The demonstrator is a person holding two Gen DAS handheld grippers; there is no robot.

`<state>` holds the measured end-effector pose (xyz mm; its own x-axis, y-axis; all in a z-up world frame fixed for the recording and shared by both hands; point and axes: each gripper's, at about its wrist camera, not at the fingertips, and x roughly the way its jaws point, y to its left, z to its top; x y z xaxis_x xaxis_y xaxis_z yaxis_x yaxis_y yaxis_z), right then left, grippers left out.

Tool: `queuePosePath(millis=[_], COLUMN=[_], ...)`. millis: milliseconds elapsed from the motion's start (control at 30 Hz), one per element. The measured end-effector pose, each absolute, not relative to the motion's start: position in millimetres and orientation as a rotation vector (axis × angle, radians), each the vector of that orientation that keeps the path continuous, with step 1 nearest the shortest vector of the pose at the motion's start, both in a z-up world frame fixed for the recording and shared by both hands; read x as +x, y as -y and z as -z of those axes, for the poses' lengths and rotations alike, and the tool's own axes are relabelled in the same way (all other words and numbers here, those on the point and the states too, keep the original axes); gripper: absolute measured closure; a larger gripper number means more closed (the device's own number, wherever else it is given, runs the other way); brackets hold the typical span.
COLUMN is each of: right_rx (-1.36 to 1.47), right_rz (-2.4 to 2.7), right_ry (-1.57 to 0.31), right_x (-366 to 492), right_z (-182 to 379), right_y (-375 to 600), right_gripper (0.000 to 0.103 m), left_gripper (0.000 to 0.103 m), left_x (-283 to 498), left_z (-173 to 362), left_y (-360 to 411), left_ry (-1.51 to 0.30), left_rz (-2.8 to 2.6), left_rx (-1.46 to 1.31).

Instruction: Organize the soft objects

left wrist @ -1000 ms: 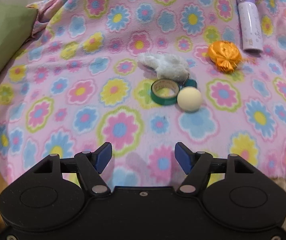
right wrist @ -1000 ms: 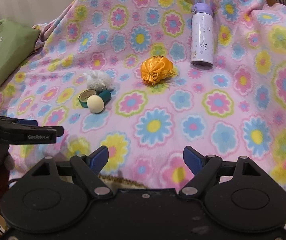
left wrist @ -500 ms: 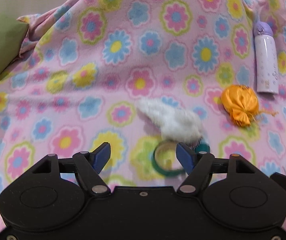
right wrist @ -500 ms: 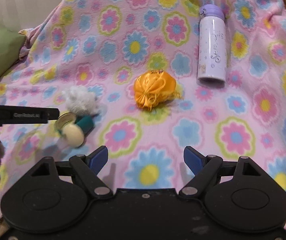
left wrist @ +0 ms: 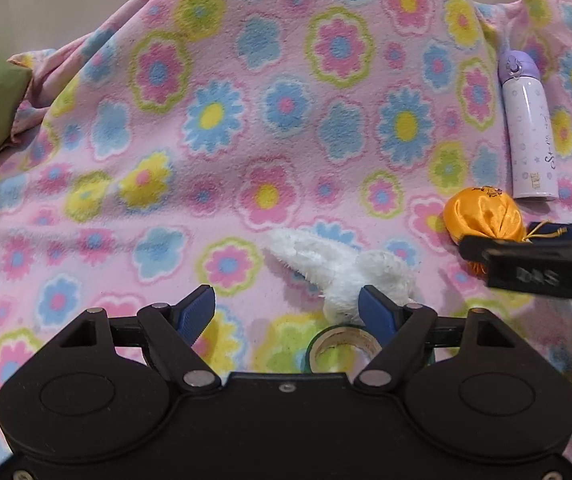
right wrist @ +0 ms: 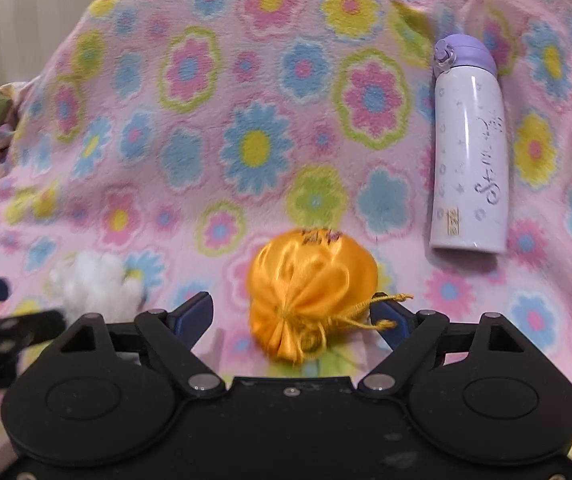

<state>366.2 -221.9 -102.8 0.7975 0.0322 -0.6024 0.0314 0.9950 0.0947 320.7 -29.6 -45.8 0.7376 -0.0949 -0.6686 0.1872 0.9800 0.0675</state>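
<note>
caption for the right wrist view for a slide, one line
Right gripper, jaws just opening, frames an orange satin pouch on the floral blanket, bottle lying beyond.

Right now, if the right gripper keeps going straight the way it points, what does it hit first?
Most likely the orange satin drawstring pouch. It sits between the open fingers of the right gripper, whose jaws have just been opening; the pads don't look to be pressing it. The white and lilac bottle lies farther off to the right.

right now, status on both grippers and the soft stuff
Left gripper jaws just opening, empty, white plush just ahead. Right gripper jaws opening around orange pouch, not gripped. Tape roll under left.
</note>
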Motion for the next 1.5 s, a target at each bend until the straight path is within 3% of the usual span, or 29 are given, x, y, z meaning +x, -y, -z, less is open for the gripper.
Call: queuePosePath(millis=[300, 700, 1000, 1500], right_rx=[0.211, 0.144, 0.157, 0.160], right_rz=[0.054, 0.072, 0.070, 0.069], right_ry=[-0.685, -0.689, -0.684, -0.682], right_x=[388.0, 389.4, 387.2, 387.4], right_z=[127.4, 129.9, 129.4, 128.9], right_y=[240.1, 230.0, 232.2, 232.6], right_gripper=[0.016, 0.014, 0.014, 0.013], left_gripper=[0.022, 0.021, 0.019, 0.019], left_x=[323.2, 317.3, 334.3, 350.2], left_z=[43.6, 31.3, 51.0, 48.6], left_y=[41.2, 56.8, 70.7, -26.6], left_ry=[-0.711, -0.653, -0.757, -0.798], left_rz=[0.196, 0.310, 0.265, -0.251], left_rx=[0.245, 0.358, 0.479, 0.034])
